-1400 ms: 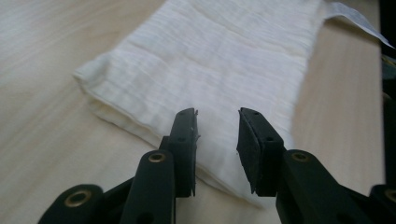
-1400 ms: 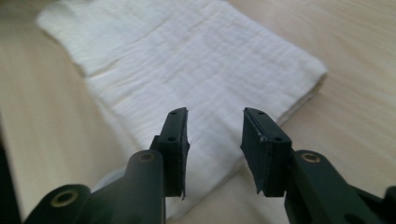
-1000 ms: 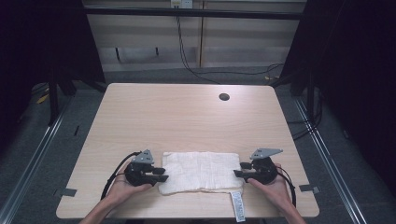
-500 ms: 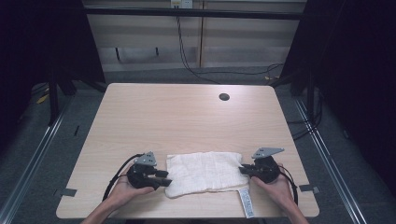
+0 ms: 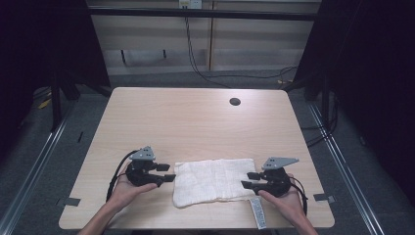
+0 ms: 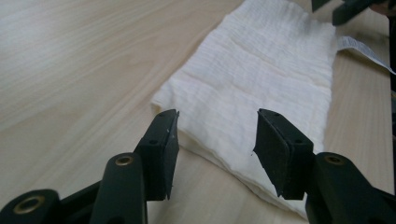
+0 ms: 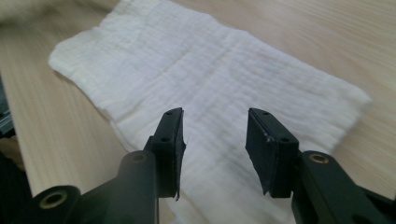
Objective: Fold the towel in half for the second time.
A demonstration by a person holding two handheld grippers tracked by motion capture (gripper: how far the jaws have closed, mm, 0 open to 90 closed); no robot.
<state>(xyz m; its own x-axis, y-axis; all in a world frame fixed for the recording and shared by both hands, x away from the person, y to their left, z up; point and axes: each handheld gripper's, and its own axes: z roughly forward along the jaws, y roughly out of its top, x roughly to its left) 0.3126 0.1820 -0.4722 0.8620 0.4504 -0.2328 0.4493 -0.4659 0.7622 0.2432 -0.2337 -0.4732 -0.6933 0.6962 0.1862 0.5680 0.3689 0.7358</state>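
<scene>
White cloth [image 5: 213,182] lies flat near the table's [image 5: 195,122] front edge, roughly centred, already folded into a layered rectangle; stacked edges visible at its near end in the left gripper view. Care label [image 5: 258,214] sticks out at the cloth's front right corner. Left gripper [image 5: 166,173] released, jaws spread, just off the cloth's left end, nothing held. Right gripper [image 5: 248,179] also released, jaws parted over the right end, not pinching fabric. Judgement: at least 1 fold looks done; a further fold or final tidy-up may remain. No grasp begun yet.
</scene>
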